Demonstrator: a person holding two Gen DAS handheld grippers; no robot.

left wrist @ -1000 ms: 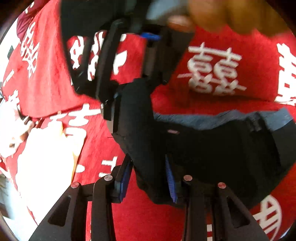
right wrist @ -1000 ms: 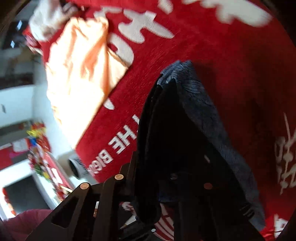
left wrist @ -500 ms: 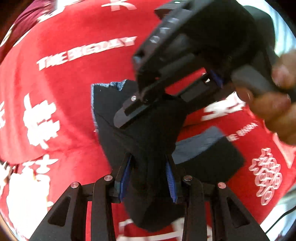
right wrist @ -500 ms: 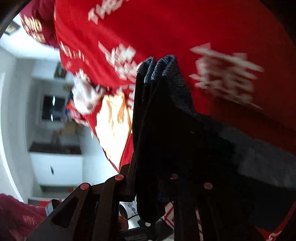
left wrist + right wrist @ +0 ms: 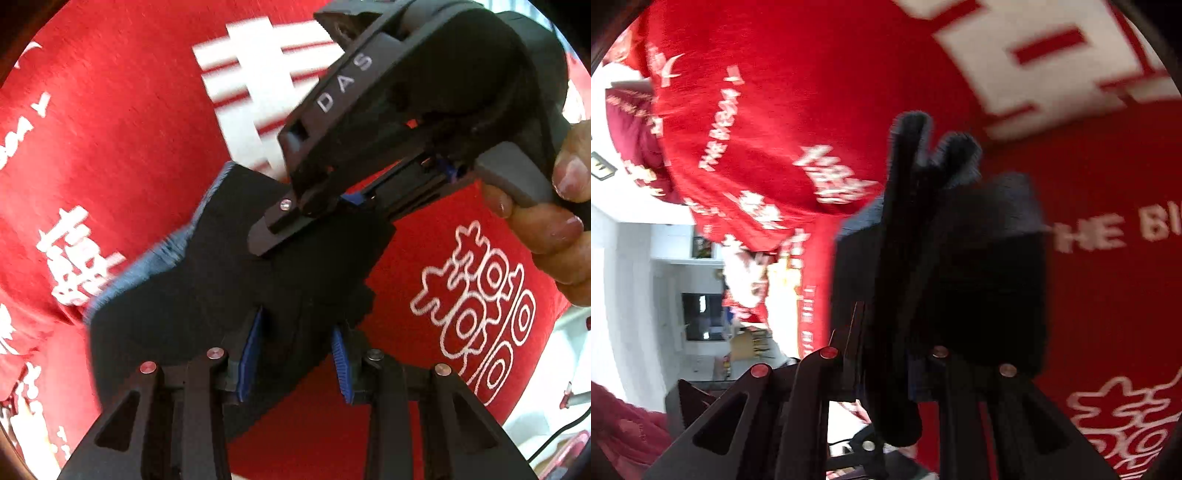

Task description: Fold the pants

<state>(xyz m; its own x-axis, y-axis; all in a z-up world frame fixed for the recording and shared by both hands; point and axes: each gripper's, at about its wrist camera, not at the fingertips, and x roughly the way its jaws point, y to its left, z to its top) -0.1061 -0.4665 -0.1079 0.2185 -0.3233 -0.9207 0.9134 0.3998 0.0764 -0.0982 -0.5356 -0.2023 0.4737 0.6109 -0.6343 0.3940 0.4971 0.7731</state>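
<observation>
The dark pants point(image 5: 207, 302), black with a blue-grey inner edge, hang bunched above the red cloth. My left gripper point(image 5: 295, 354) is shut on a thick fold of them, its blue pads pressing both sides. In the left wrist view the right gripper point(image 5: 280, 225) comes in from the upper right, held by a hand point(image 5: 554, 221), its jaw tips on the same bundle. In the right wrist view my right gripper point(image 5: 886, 332) is shut on the pants point(image 5: 979, 266), whose folded edges stick up between the fingers and hide the pads.
A red cloth point(image 5: 110, 129) with white characters and lettering covers the surface under both grippers. At the cloth's left edge in the right wrist view lies a pale orange garment point(image 5: 783, 295), with a white room and cabinets beyond it.
Both grippers swept across the red cloth with the pants in their grip, and both rolled. The right gripper now sits close above the left one. The orange garment slid out of the left view.
</observation>
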